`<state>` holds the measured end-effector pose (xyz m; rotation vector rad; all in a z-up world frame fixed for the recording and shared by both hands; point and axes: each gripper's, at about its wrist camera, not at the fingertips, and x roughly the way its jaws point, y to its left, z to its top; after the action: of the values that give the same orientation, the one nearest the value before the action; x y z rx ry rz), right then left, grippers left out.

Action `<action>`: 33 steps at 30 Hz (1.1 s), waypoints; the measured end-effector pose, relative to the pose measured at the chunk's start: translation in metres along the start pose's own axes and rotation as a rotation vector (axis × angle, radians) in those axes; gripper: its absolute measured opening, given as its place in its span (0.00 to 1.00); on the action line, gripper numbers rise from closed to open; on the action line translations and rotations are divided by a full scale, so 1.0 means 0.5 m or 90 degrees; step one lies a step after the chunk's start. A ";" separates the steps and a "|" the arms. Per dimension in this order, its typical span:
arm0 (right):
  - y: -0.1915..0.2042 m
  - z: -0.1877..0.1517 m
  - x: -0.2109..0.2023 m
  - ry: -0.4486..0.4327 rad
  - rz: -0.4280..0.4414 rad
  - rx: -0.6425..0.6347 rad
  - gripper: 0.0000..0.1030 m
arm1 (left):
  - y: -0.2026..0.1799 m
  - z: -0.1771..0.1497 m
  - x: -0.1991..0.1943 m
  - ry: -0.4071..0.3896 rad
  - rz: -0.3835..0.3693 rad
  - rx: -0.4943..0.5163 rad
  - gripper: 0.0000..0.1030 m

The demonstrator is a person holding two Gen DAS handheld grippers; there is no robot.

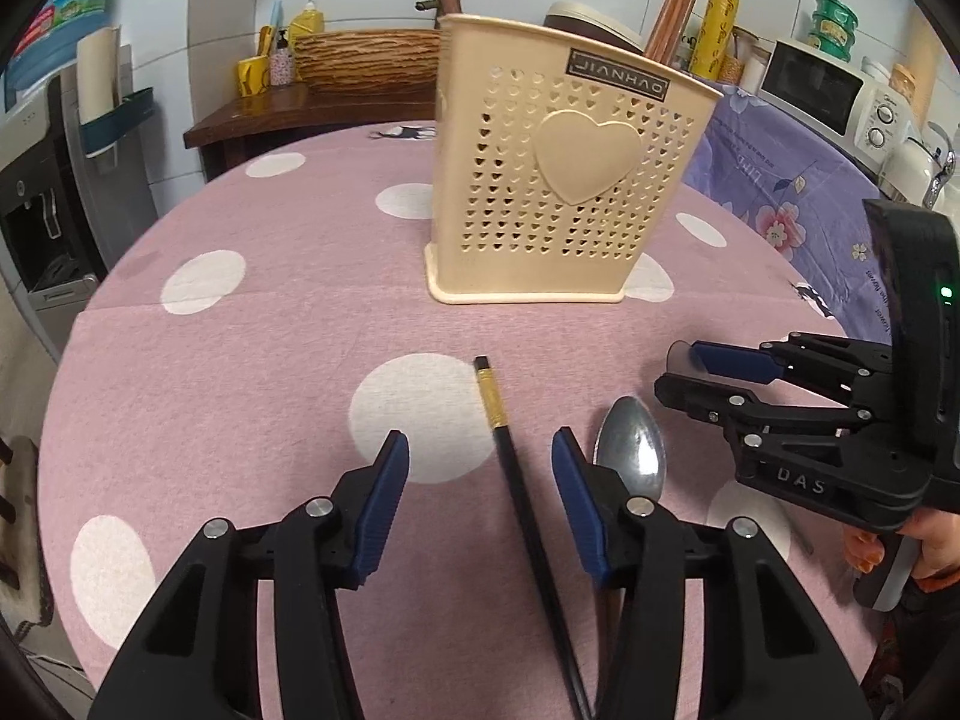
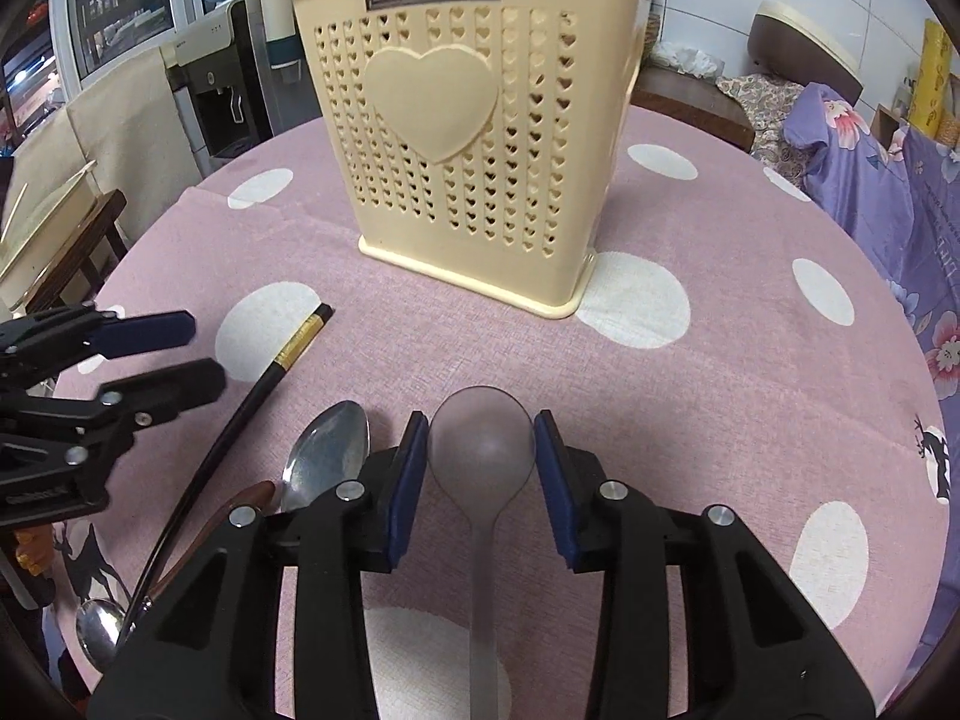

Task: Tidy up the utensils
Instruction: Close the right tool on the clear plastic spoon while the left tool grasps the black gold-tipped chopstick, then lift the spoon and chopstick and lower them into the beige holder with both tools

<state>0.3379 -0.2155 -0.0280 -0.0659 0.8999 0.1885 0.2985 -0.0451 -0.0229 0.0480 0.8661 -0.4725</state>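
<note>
A cream perforated utensil holder (image 1: pixel 558 180) with a heart stands on the pink dotted table (image 1: pixel 252 348); it also shows in the right wrist view (image 2: pixel 474 138). My left gripper (image 1: pixel 480 462) is open, its fingers either side of a black chopstick (image 1: pixel 510 468). A metal spoon (image 1: pixel 630 450) lies just right of it. My right gripper (image 2: pixel 480 450) is open around the bowl of a translucent grey spoon (image 2: pixel 483 450) lying on the table. The chopstick (image 2: pixel 264 384) and metal spoon (image 2: pixel 327 453) lie to its left.
Another small metal spoon (image 2: pixel 99 630) and a brown handle (image 2: pixel 240 498) lie at the lower left. A purple floral cloth (image 1: pixel 780 180) covers things at the table's right edge. A wooden side table (image 1: pixel 312 102) and a water dispenser (image 1: pixel 42 192) stand behind.
</note>
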 end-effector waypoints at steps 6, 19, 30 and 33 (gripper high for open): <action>-0.001 0.002 -0.028 -0.019 0.001 0.003 0.36 | -0.015 0.020 0.053 0.038 0.004 0.012 0.32; -0.003 -0.001 -0.051 -0.036 -0.001 0.009 0.36 | -0.038 0.039 0.090 0.053 0.064 0.031 0.10; -0.009 0.003 -0.075 -0.057 0.004 0.021 0.36 | -0.036 0.058 0.073 0.021 0.049 0.009 0.08; -0.014 0.009 -0.093 -0.069 0.014 0.028 0.36 | -0.037 0.071 0.042 -0.006 0.040 0.003 0.08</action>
<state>0.3145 -0.2279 0.0112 -0.0039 0.7968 0.1912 0.3278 -0.0778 -0.0128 0.0778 0.8517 -0.4155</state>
